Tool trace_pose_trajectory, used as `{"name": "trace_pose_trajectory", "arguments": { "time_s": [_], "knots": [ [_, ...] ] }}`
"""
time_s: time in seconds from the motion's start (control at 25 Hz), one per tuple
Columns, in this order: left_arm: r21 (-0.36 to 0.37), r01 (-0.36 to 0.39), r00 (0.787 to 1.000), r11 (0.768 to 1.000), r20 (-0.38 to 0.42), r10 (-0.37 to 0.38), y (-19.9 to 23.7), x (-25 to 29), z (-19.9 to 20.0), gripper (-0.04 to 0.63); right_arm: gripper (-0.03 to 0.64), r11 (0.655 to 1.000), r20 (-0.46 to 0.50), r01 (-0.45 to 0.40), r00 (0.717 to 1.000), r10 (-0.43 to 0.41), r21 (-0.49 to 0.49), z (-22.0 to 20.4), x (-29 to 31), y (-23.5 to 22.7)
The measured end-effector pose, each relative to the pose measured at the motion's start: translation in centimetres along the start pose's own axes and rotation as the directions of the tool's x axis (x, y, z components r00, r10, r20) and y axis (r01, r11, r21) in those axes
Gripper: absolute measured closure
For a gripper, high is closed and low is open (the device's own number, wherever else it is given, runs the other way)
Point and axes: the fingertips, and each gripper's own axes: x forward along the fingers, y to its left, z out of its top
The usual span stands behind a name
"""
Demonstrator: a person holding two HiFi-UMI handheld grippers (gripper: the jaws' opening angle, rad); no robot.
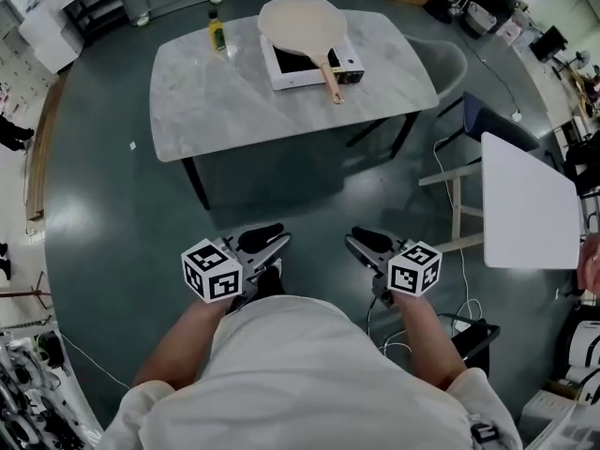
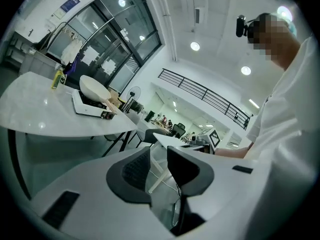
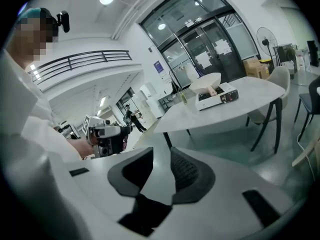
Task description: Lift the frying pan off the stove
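Observation:
A pale beige frying pan (image 1: 298, 22) with a wooden handle (image 1: 330, 78) rests on a white portable stove (image 1: 281, 75) at the far side of a grey marble table (image 1: 216, 101). Both grippers are held close to my body, well short of the table. My left gripper (image 1: 272, 239) and right gripper (image 1: 361, 242) stand open, with nothing between the fingers. The left gripper view shows its jaws apart (image 2: 159, 156), with the pan (image 2: 95, 88) and stove (image 2: 85, 106) far off. The right gripper view shows its jaws apart (image 3: 161, 166), and the pan (image 3: 205, 81) at a distance.
A yellow-green bottle (image 1: 217, 34) stands on the table left of the stove. A pale chair (image 1: 452, 62) sits at the table's right end. A white tabletop (image 1: 525, 204) and cables (image 1: 459, 312) lie to my right. Dark green floor separates me from the table.

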Motion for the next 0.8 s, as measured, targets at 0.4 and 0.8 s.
{"name": "trace_pose_trajectory", "arguments": {
  "time_s": [0.4, 0.8],
  "knots": [
    [-0.036, 0.148, 0.987, 0.988, -0.056, -0.150, 10.0, 7.6, 9.8, 0.431, 0.469, 0.994, 0.083, 0.044, 0.995, -0.052, 0.103, 14.6, 5.7, -8.7],
    [-0.167, 0.154, 0.986, 0.974, -0.033, -0.161, 15.7, 15.9, 13.8, 0.360, 0.423, 0.979, 0.065, -0.024, 0.998, 0.011, 0.200, 23.5, 10.4, -19.1]
  ]
}}
